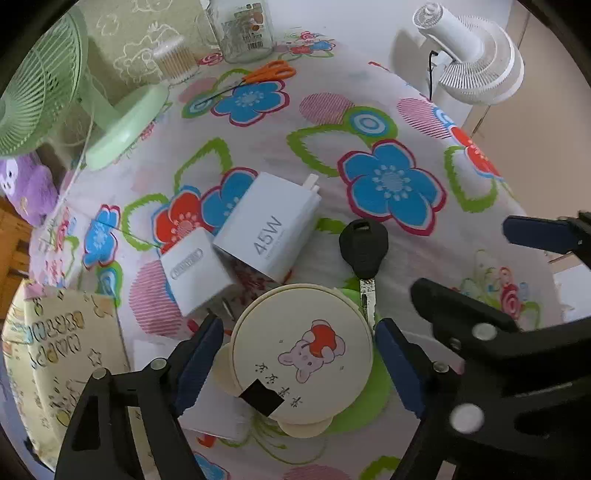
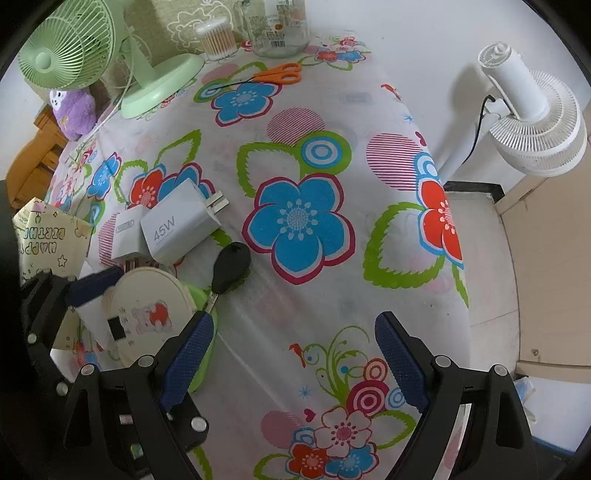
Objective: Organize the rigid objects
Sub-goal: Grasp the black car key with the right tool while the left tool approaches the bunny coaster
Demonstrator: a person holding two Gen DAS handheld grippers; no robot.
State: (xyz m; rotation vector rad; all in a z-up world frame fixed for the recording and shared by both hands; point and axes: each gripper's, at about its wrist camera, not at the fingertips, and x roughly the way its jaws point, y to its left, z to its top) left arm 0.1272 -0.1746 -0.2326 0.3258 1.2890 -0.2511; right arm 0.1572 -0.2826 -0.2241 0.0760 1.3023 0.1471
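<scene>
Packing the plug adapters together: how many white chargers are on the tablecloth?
2: the 45W charger beside the black key, and a smaller charger touching its left side. Others may be hidden.

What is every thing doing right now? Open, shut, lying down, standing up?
left gripper: jaws around the round cream case, contact unclear
right gripper: open, empty
round cream case: lying flat
black key: lying flat
45W charger: lying, prongs out
orange scissors: closed, lying flat

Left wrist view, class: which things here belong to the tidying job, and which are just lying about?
Job: round case, between the left gripper pads; key; 45W charger; small charger.

Lying about: scissors, green fan, white fan, jar, purple toy.
</scene>
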